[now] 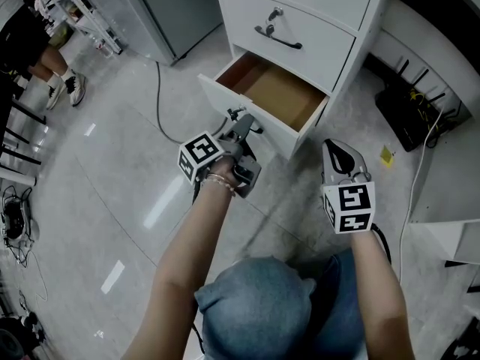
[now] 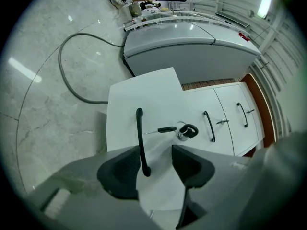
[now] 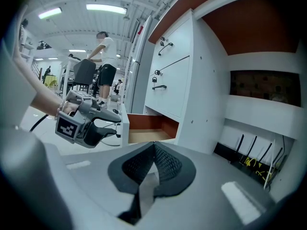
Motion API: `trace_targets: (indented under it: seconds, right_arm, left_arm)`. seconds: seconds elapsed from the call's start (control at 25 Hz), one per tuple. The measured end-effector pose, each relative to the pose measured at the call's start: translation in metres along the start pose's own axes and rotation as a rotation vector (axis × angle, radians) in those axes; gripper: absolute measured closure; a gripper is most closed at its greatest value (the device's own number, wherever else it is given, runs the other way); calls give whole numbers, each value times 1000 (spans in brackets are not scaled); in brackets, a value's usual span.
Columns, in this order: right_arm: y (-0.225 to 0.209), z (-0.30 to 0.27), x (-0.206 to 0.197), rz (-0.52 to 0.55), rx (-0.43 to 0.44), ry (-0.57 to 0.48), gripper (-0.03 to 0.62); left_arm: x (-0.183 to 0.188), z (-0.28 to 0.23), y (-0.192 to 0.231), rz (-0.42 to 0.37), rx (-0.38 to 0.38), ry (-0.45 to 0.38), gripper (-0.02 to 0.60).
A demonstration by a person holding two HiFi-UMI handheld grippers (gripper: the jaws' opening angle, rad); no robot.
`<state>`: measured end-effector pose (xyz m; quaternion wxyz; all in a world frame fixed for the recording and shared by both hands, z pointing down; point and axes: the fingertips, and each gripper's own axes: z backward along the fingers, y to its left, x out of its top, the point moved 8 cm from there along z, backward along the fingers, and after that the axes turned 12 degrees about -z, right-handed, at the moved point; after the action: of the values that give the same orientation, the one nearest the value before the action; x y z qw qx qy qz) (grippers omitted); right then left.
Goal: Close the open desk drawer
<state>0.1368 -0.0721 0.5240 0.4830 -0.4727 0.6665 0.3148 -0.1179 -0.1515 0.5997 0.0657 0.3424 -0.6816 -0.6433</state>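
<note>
White painted wood makes the desk [image 1: 315, 6]. In the head view one drawer [image 1: 281, 96] stands pulled out, with its brown bottom bare. The left gripper [image 1: 241, 126] is at the drawer's front panel, at about 7 o'clock from the open box. The right gripper [image 1: 335, 150] hangs near the drawer's corner at about 4 o'clock and touches nothing.

In the left gripper view the jaws stand moderately apart and clamp nothing. The black handle [image 2: 139, 133] of the drawer front runs towards 12 o'clock, and its lower end lies between the jaws, close to the left jaw. It may be touching that jaw, but I cannot be sure from this angle. A key [image 2: 165, 129] sits in the lock at about 1 o'clock from the jaws, just beside the handle.

In the right gripper view the jaws are pressed together and empty. The open drawer is at about 11 o'clock from them, well apart.

I judge that the step in hand is the push itself. To do it well, the left gripper should press straight along the drawer's slide, not sideways, so that the box does not jam. It should also keep off the key and go slowly at the end.
</note>
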Motion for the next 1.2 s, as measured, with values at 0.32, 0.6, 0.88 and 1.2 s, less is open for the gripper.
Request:
trace_targets:
  seconds: [0.32,0.6,0.88,1.2]
  right_arm:
    - [6,-5,1,17,-3,-5,595]
    - [5,-10,-1,11,-10,-4,595]
    - [5,-10,0,10,-11,-4,595]
    - [6,-12,-3,15,-4,9,595]
  left_arm:
    - [-1,-10,-5,-15,35,7,382]
    - [1,-18,-9,-32,67,26,382]
    - [2,-27,-13,-36,70,34,382]
    - [4,-40,-16,-29,72,69,382]
